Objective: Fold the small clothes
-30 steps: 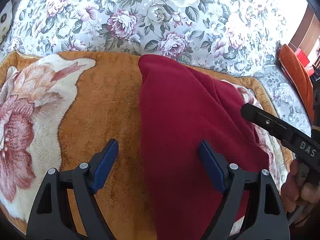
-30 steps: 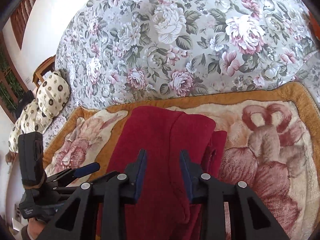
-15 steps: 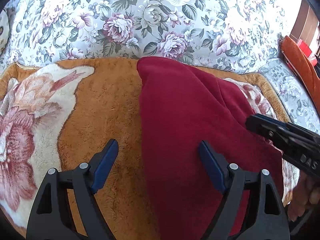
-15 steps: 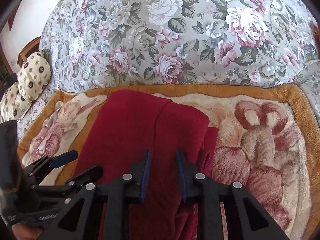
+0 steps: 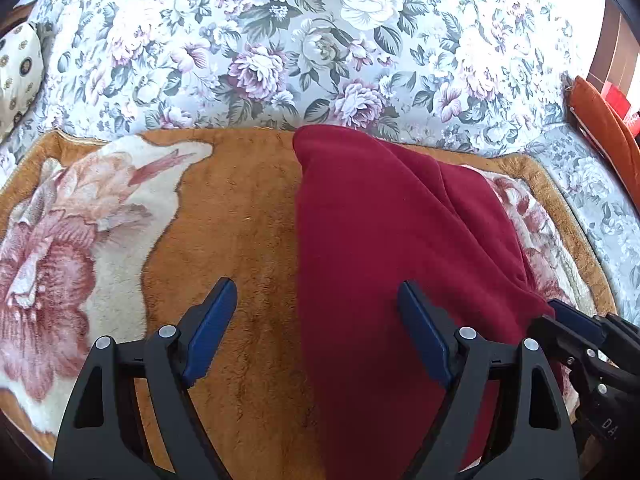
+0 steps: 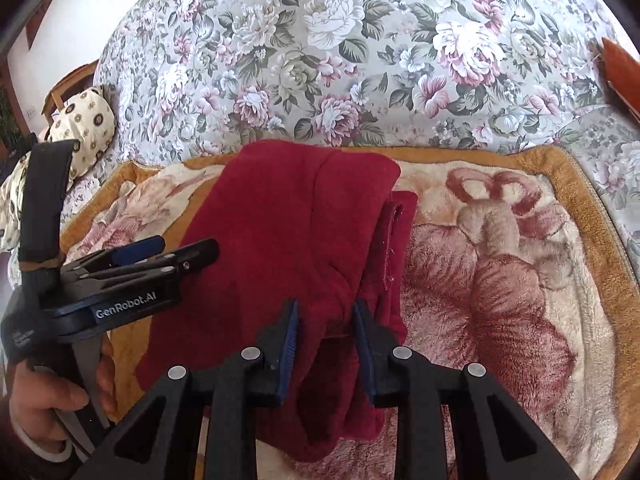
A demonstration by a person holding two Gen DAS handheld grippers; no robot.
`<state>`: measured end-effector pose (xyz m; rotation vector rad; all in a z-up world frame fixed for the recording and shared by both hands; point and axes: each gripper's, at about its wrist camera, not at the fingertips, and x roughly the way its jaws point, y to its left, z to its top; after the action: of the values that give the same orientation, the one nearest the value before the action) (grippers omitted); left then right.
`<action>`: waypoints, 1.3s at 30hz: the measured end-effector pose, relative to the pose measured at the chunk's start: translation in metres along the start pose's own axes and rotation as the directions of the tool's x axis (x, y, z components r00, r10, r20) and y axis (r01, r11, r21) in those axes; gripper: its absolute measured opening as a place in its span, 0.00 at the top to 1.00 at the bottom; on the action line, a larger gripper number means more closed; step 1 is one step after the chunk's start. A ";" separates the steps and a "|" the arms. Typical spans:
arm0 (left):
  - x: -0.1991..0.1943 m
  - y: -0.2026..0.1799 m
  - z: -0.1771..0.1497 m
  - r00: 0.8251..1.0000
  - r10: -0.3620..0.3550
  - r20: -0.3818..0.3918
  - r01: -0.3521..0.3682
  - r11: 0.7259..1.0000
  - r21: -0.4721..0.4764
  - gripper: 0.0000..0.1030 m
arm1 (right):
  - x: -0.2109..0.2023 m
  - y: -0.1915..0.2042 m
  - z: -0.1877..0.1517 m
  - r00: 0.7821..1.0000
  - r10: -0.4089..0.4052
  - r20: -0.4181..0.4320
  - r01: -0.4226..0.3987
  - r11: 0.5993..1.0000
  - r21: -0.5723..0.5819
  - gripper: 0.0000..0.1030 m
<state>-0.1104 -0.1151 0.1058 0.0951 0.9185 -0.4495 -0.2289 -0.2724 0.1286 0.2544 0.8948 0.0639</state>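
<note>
A dark red fleece garment [image 5: 392, 248] lies folded lengthwise on an orange and cream flowered blanket [image 5: 224, 216]. My left gripper [image 5: 316, 320] is open and empty, held over the garment's left edge, one finger over the blanket and one over the cloth. In the right wrist view the garment [image 6: 280, 224] shows a folded layer on top and a hem at its right. My right gripper [image 6: 325, 328] is nearly shut around a raised fold at the garment's near right part. The left gripper also shows there [image 6: 168, 250].
The blanket [image 6: 520, 280] lies on a sofa with grey floral upholstery [image 5: 320, 40]. A spotted cushion [image 6: 84, 128] sits at the far left. An orange cloth [image 5: 604, 128] lies at the far right edge.
My right gripper has moved down and closer to the garment's near end and narrowed around a fold. The left gripper has stayed open over the garment's left edge.
</note>
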 end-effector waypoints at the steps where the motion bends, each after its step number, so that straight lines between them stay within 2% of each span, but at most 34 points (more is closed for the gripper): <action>1: -0.007 0.001 0.000 1.000 0.021 0.018 -0.021 1.000 -0.001 0.20 | -0.006 0.002 0.000 1.000 -0.010 0.012 0.010 1.000 -0.004 0.74; 4: -0.028 0.004 -0.006 0.995 0.073 0.073 -0.072 0.997 -0.013 0.20 | -0.026 0.006 0.001 0.997 -0.040 0.061 0.040 0.999 0.002 0.74; 8: -0.050 0.005 -0.017 0.994 0.067 0.081 -0.064 0.997 -0.034 0.20 | -0.043 0.008 0.002 0.994 -0.059 0.093 0.055 0.998 0.036 0.67; 14: -0.078 -0.012 -0.031 0.981 0.137 0.137 -0.143 0.989 0.034 0.20 | -0.059 0.020 -0.005 0.986 -0.101 0.130 0.100 0.995 0.018 0.60; 20: -0.091 -0.019 -0.038 0.979 0.128 0.157 -0.136 0.990 0.038 0.20 | -0.075 0.017 -0.012 0.983 -0.104 0.151 0.099 0.994 0.040 0.58; 23: -0.095 -0.023 -0.038 0.973 0.157 0.168 -0.166 0.985 0.041 0.19 | -0.080 0.014 -0.015 0.981 -0.113 0.158 0.107 0.993 0.051 0.58; 30: -0.099 -0.025 -0.042 0.979 0.121 0.163 -0.129 0.991 0.038 0.19 | -0.081 0.007 -0.022 0.983 -0.112 0.147 0.101 0.992 0.079 0.57; 39: -0.100 -0.029 -0.043 0.976 0.124 0.180 -0.138 0.988 0.067 0.20 | -0.078 0.010 -0.023 0.985 -0.104 0.138 0.095 0.993 0.068 0.57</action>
<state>-0.2066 -0.0964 0.1616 0.1847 0.7170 -0.3649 -0.2953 -0.2704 0.1770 0.2677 0.7678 -0.0734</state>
